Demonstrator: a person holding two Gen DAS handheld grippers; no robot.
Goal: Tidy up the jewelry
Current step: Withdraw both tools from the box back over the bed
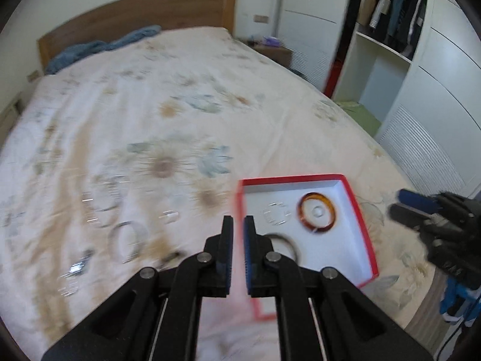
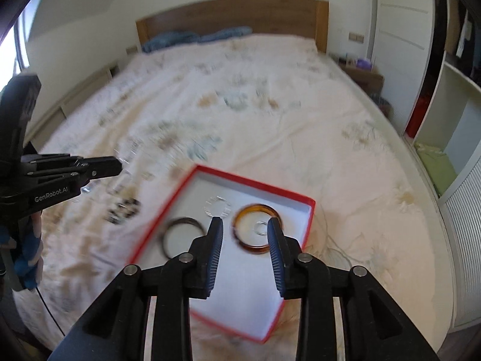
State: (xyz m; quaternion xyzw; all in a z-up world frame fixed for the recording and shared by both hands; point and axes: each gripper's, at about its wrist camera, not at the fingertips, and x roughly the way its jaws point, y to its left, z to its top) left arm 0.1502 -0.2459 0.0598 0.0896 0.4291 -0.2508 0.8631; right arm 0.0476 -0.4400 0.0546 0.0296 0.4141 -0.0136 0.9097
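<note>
Floral bedspread covers the bed. Wooden headboard at its far edge, crumpled blue blanket against it. Nightstand beside far right corner. Open wardrobe with hanging clothes, right.

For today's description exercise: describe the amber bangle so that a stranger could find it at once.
Start at the floral bedspread and find the red-rimmed box lying open on it. Inside, toward its right wall, lies the amber bangle. It alone is glossy orange-brown; the dark bangle and clear bracelet beside it are not.
</note>
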